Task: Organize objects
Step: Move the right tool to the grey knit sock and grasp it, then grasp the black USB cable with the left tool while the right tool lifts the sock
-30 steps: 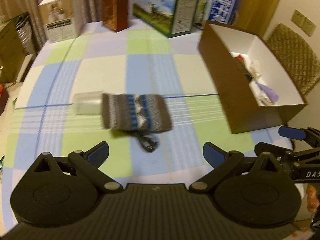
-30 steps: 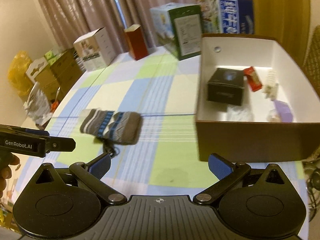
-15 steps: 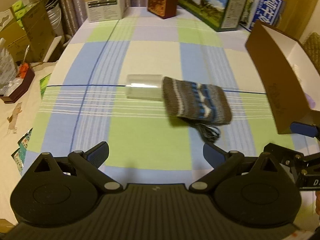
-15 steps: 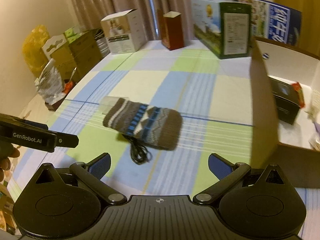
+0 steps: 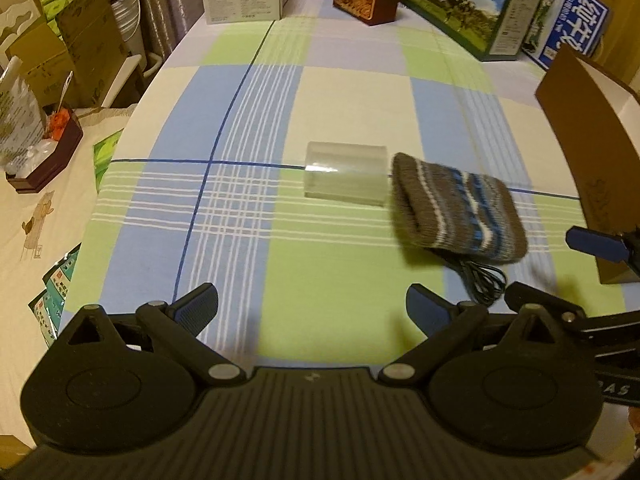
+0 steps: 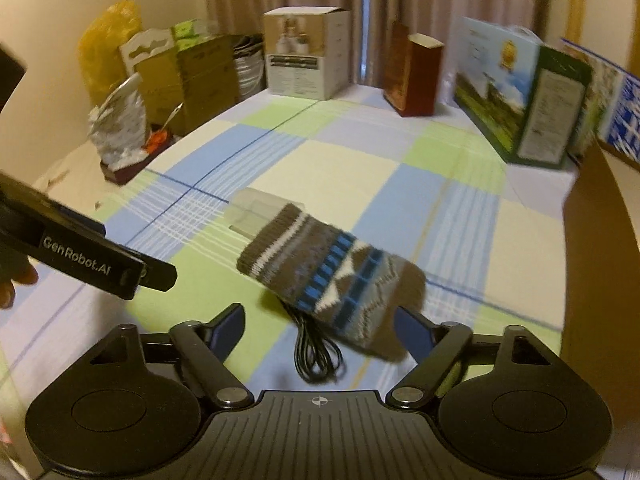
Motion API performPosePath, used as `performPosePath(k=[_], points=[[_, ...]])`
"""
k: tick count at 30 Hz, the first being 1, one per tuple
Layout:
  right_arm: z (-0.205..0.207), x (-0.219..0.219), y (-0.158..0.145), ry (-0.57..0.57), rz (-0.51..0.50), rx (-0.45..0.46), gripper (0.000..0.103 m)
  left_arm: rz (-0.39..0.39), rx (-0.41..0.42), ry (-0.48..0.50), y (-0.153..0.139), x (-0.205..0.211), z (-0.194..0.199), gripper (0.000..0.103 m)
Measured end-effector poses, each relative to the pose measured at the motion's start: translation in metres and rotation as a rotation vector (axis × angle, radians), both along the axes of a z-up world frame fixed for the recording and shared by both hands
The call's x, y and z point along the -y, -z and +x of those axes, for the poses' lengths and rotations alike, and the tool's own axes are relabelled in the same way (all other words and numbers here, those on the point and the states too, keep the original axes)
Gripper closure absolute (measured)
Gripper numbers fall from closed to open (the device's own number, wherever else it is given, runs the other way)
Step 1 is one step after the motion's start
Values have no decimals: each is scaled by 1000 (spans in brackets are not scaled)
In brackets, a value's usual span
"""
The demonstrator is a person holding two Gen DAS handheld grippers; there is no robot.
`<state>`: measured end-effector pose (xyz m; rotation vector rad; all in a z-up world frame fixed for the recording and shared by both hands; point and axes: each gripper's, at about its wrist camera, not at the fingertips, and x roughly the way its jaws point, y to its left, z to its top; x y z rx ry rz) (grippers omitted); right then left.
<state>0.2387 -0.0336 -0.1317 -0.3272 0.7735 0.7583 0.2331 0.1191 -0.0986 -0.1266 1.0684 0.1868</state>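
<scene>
Knitted in brown with white and blue bands, the pouch point(image 6: 336, 284) lies flat on the checked bench point(image 5: 352, 92), out in the open middle and nearer the brown box point(image 5: 580, 136) that stands at the bench's right edge than to the left edge. Its long axis runs roughly along the bench's width: the ribbed open cuff points toward the left edge, the closed rounded end toward the box. A clear plastic cylinder point(image 5: 346, 172) lies on its side touching or just beside the cuff, on about the same line. A coil of black cord point(image 6: 316, 356) spills out from under the pouch toward the near edge.

As for progress, I judge the sorting unfinished: pouch, cylinder and cord all sit loose on the bench, and the box interior is hidden in these views, so its contents cannot be told.

Nothing is held. The right gripper point(image 6: 320, 328) has just been closing from its widest, yet its fingers are apart with the pouch's closed end close before them, not pinched. The left gripper point(image 5: 312, 308) is spread wide over bare cloth, well short of the cylinder.
</scene>
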Motion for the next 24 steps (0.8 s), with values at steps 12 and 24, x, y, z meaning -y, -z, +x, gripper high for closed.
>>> performPosePath(k=[12, 24], points=[[4, -42, 34, -106, -118, 116, 47, -15, -34, -9, 22, -19, 20, 4], [26, 5, 5, 102, 101, -1, 97, -52, -40, 27, 32, -9, 30, 5]])
